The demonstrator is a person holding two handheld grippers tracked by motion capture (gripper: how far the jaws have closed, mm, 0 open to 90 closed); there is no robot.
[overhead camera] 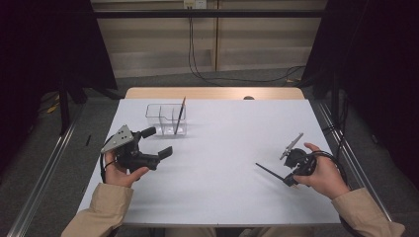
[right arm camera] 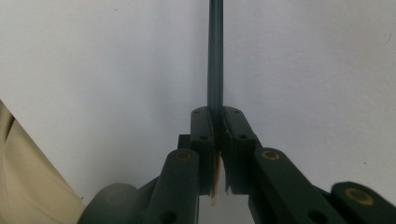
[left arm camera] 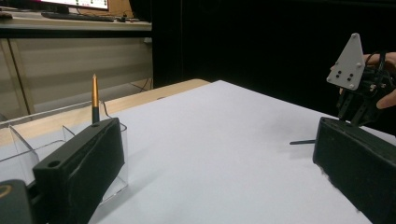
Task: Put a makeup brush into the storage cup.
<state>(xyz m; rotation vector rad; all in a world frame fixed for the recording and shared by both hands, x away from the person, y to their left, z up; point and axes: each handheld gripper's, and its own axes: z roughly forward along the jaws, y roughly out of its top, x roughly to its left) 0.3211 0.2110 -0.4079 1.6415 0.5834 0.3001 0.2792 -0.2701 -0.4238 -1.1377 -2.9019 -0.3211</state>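
Pencils under observation — two of them. Your right claw [overhead camera: 285,178] is clamped on the dark pencil [overhead camera: 269,171]; in the right gripper view the pads pinch its shaft [right arm camera: 215,70] tight, with a pale end poking out behind them. From above, the pencil points left and slightly away from you, held low over the white surface [overhead camera: 222,148], toward its right side. Whether the tip touches the surface, you cannot tell.

Your left claw [overhead camera: 157,141] stands wide open with nothing between the jaws. It hovers near the left edge of the surface, just in front of the clear container [overhead camera: 166,119]. The left gripper view shows one jaw overlapping the container's wall [left arm camera: 23,144].

Second pencil [overhead camera: 180,116] — orange with a dark lower part — leans in the container's right-hand compartment, its top end sticking up above the rim. The container sits well apart from the right claw, toward the far left of the surface.
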